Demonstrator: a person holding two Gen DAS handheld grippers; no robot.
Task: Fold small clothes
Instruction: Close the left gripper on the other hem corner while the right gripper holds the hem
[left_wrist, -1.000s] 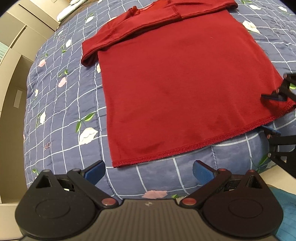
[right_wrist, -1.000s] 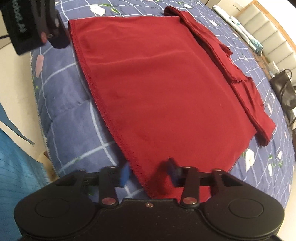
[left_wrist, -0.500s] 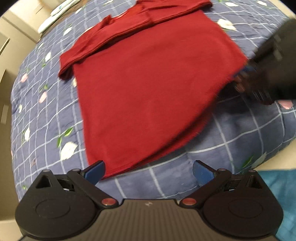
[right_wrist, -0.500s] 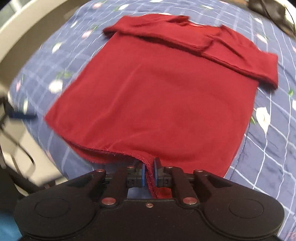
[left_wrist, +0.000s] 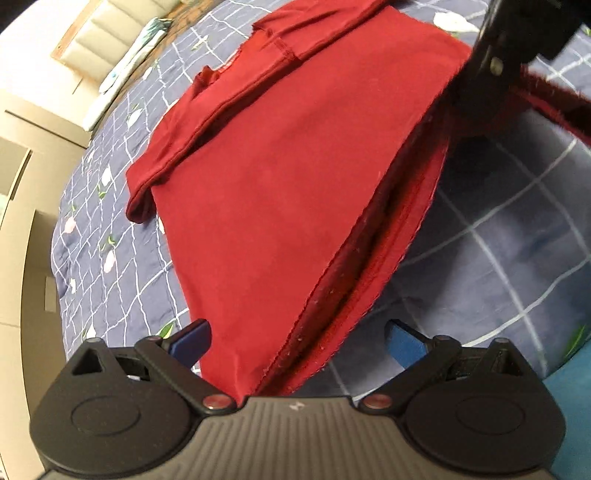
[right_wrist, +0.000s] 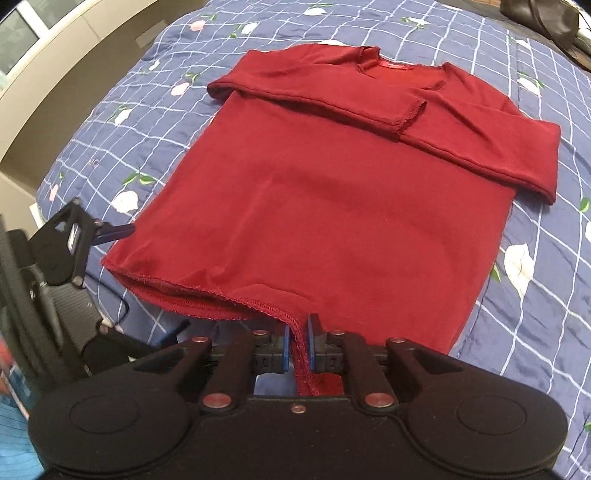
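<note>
The left wrist camera sits low behind the left gripper (left_wrist: 297, 341), close over the near left corner of the dark red long-sleeved knit top (left_wrist: 266, 177), and looks forward and rightwards across it up the blue floral checked quilt (left_wrist: 498, 240) on the bed. The right wrist camera sits behind the right gripper (right_wrist: 298, 345) at the hem and looks straight up the top (right_wrist: 332, 192) towards its neckline. Both views share the whole top and the quilt (right_wrist: 155, 122), and each catches the other gripper at its edge.
</note>
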